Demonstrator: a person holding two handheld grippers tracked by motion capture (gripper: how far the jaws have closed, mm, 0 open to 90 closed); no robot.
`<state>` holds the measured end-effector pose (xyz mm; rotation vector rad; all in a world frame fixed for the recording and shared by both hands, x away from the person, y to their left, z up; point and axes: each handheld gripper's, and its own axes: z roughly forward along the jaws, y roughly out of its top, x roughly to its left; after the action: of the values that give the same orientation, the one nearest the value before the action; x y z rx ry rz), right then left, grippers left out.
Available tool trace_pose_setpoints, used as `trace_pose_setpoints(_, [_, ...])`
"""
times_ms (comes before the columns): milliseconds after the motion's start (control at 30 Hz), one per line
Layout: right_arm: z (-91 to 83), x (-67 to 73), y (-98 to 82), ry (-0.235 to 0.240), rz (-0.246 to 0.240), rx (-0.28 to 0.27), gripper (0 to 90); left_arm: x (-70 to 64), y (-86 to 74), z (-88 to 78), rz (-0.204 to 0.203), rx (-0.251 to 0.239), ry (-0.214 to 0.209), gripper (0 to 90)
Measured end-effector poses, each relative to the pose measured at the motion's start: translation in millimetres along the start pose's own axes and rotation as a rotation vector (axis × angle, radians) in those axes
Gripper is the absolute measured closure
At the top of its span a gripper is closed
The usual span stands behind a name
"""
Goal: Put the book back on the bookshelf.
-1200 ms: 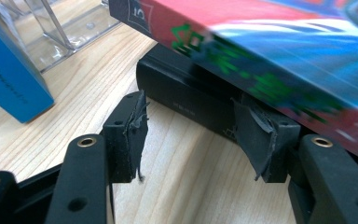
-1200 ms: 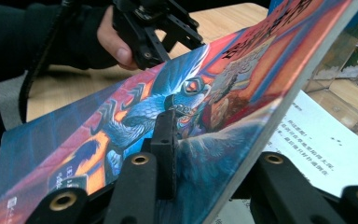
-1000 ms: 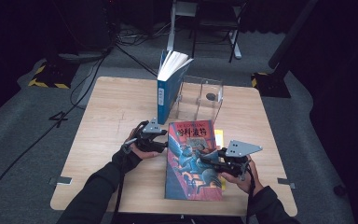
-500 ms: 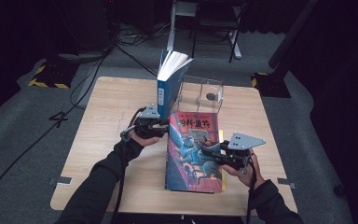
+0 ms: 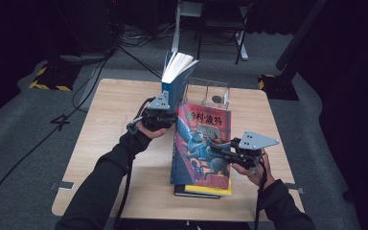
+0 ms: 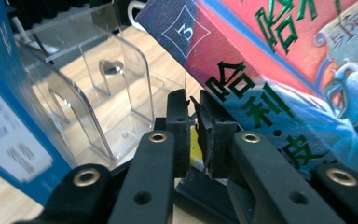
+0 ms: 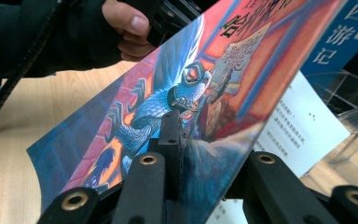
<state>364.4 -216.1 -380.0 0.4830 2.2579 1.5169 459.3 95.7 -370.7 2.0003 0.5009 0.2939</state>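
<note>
Left gripper view: book spine "3"

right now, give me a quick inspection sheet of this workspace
surface: light wooden table, bare at left and near edge
job's things: illustrated book tilted up, far edge raised, over a dark book with a yellow edge lying flat
clutter: blue book standing upright, pages fanned; clear acrylic stand behind the illustrated book
grippers: left gripper has just been closing and is clamped on the illustrated book's spine edge; right gripper clamped on its opposite edge
cables: black cable runs along the left sleeve; more cables on the floor beyond the table
surroundings: grey carpet, dark room, metal stand legs behind
</note>
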Motion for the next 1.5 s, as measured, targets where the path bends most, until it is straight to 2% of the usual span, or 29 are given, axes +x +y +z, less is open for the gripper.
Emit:
trace_pose_setpoints(267, [-2.0, -0.7, 2.7, -0.052, -0.034, -0.008, 80.1, -7.6, 18.8, -11.2, 0.027, -0.055, -0.016, 89.3])
trace_pose_setpoints(433, [-4.1, 1.0, 1.7, -0.087, -0.038, -0.040, 82.4, -14.7, 24.6, -16.6, 0.036, -0.075, -0.014, 89.5])
trace_pose_setpoints(500, [-5.4, 1.3, 0.7, -0.090, -0.032, -0.050, 82.7, -18.3, 26.5, -18.7, 0.050, -0.077, -0.012, 89.5])
trace_pose_setpoints(700, [-11.8, 7.8, -2.2, -0.089, -0.056, -0.071, 82.7, -29.6, 31.1, -26.4, 0.080, -0.103, -0.018, 89.5])
trace_pose_setpoints(900, [-20.5, 13.9, -5.0, -0.080, -0.066, -0.097, 80.7, -49.1, 36.1, -32.4, 0.140, -0.117, -0.035, 89.5])
trace_pose_setpoints(967, [-23.3, 16.9, -3.3, -0.079, -0.077, -0.100, 80.6, -56.0, 38.3, -34.4, 0.153, -0.112, -0.020, 89.5])
trace_pose_setpoints(1167, [-27.7, 22.3, -3.6, -0.072, -0.086, -0.104, 80.8, -64.9, 33.4, -42.1, 0.156, -0.135, -0.021, 89.3])
trace_pose_setpoints(1500, [-36.0, 27.2, -4.0, -0.078, -0.107, -0.113, 74.9, -77.1, 20.3, -54.0, 0.155, -0.165, -0.005, 84.7])
